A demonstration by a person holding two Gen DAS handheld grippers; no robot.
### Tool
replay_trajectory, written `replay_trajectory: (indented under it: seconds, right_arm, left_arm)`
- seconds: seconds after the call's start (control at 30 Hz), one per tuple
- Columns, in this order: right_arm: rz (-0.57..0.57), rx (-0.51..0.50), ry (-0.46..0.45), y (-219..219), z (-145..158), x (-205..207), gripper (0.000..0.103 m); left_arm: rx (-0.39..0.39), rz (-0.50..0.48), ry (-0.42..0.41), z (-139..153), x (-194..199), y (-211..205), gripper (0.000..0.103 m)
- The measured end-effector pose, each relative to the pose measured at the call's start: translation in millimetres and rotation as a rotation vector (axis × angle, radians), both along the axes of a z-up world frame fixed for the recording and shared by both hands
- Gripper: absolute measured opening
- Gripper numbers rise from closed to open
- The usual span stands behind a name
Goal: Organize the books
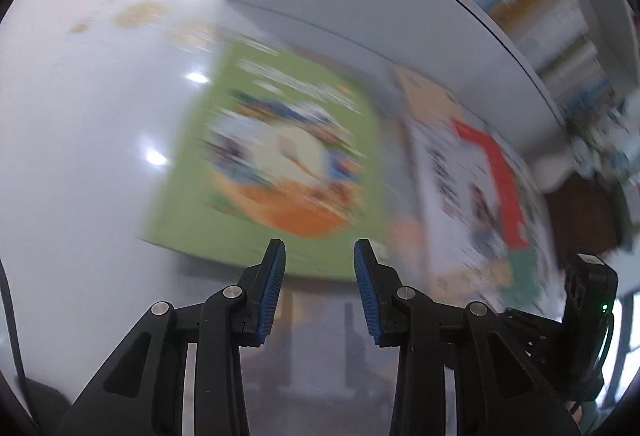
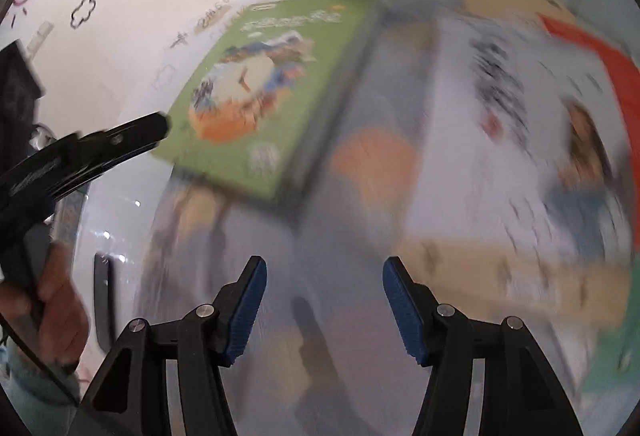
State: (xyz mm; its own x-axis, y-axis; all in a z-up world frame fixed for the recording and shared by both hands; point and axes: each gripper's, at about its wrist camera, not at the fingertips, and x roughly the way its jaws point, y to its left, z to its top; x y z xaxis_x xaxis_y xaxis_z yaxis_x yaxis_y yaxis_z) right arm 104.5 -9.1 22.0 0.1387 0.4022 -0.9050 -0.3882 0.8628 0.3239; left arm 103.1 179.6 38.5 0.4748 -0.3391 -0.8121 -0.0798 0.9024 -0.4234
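Left wrist view: left gripper [image 1: 319,250] hovering above the near edge of the green picture book [image 1: 276,163], jaws parted with nothing between the blue pads [image 1: 272,292] — released, not touching the cover. Green picture book lying flat on the white table [image 1: 80,155]; just to its right, the white-and-red book [image 1: 480,203], also flat, resting over something tan and orange that is too blurred to name. Heavy smear across both covers. Risk noted: closing on the thin near edge at this tilt likely to skid the book over the glossy top instead of lifting it. No bin, box or tray discernible; possible shelving at upper right, too blurred to confirm contents. Right wrist view: right gripper [image 2: 324,264] wide apart and empty, poised over the gap between the two books. Left gripper's black finger reaching in from the left edge beside the green cover, a hand [image 2: 56,300] behind it. Risk noted — both tools converging near the same book, collision or a knocked cover plausible. No container visible here either.
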Motion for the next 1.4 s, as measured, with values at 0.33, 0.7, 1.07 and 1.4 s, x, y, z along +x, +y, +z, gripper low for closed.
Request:
replay_trajectory:
  seconds: [0.33,0.7,1.07,1.4]
  right_arm:
    - [-0.180,0.024,0.016,-91,23,-48,0.060]
    - [-0.374,-0.088,-0.059,-141,26,25,0.075]
    - [-0.378,-0.145,-0.127,-129,10,62,0.055]
    - [-0.326,-0.086,-0.067,-132,12,19,0.055]
  left_arm:
    - [0.033,-0.335,0.060,-4,7,-124,0.041]
    - [0.032,-0.258,0.098,-35,45,-118,0.068]
    - [0.044,-0.330,0.013,-40,43,-133,0.036]
    - [-0.001,-0.326,0.059,-36,-9,-124,0.036]
